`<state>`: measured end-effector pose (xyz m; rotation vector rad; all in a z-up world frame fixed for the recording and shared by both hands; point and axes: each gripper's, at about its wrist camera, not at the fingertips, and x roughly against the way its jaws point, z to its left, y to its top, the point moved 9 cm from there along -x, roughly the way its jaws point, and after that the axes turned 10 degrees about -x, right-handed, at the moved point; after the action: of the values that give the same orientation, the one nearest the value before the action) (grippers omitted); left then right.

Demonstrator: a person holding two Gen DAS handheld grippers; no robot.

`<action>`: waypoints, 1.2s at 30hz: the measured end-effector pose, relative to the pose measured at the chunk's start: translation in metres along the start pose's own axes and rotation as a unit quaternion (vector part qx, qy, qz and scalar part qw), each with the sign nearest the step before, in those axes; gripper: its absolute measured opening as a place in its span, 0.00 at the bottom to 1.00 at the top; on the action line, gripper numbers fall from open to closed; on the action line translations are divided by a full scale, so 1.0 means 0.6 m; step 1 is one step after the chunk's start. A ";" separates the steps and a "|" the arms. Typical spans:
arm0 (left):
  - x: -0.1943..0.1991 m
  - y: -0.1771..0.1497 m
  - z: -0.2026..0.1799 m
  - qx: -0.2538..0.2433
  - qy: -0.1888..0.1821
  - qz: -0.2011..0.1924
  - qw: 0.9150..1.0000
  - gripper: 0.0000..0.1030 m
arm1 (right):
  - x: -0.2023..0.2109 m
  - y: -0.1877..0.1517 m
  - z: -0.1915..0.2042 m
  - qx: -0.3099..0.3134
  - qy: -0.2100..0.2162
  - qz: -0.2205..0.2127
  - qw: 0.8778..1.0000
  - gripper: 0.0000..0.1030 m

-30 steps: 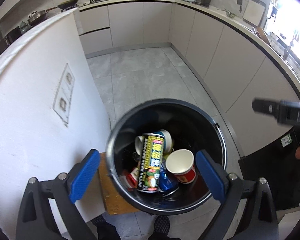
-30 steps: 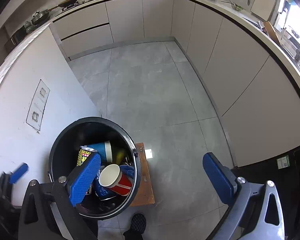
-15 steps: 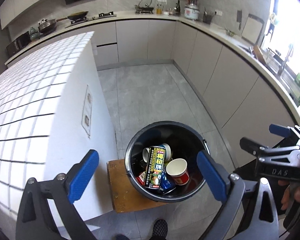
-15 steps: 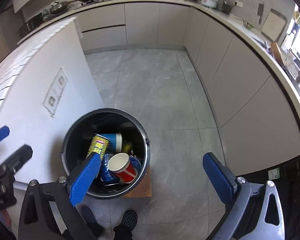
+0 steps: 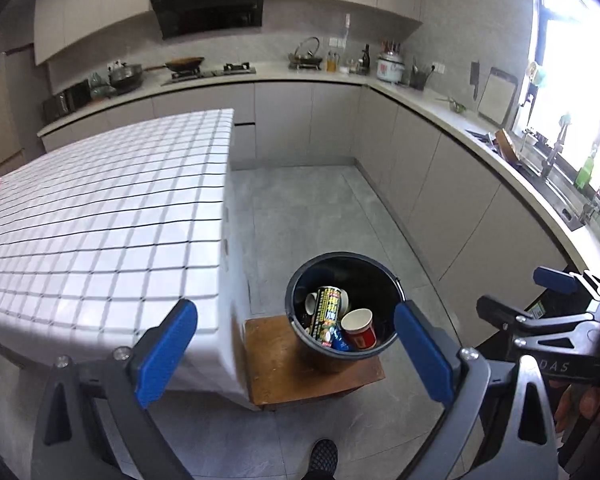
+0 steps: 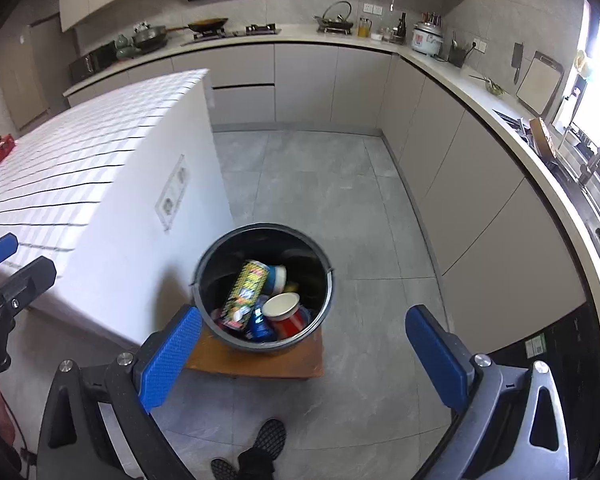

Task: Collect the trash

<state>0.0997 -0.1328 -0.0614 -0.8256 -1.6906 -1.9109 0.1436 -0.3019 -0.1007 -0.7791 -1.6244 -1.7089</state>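
Observation:
A black round trash bin stands on a low wooden stool beside the white tiled island. Inside it lie a tall yellow-and-black can, a red paper cup and other cups and cans. My left gripper is open and empty, well above and in front of the bin. My right gripper is open and empty too, high over the bin's near side. Each gripper shows at the edge of the other's view.
The white tiled island fills the left, with a red item at its far end. Grey cabinets and a worktop curve along the back and right. Grey tile floor lies beyond the bin. A person's shoe is below.
Both grippers have risen and drawn back from the bin, which now looks smaller and farther. The island's top has come into view. Both stay open and empty.

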 end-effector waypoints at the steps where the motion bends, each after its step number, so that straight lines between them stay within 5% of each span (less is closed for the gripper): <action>1: 0.009 -0.003 0.002 0.002 0.000 -0.004 1.000 0.97 | 0.015 -0.006 0.005 0.000 0.001 -0.004 1.000 1.00; 14: 0.092 -0.037 0.019 0.017 0.007 -0.040 0.999 0.97 | 0.154 -0.065 0.053 0.008 0.024 -0.052 0.998 1.00; 36: 0.101 -0.024 0.026 0.020 0.026 -0.057 0.998 0.97 | 0.165 -0.044 0.063 0.015 0.048 -0.066 0.997 1.00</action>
<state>0.0485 -0.1119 -0.0288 -0.6723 -1.7733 -1.9477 0.0615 -0.2691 -0.0368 -0.5780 -1.6631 -1.7817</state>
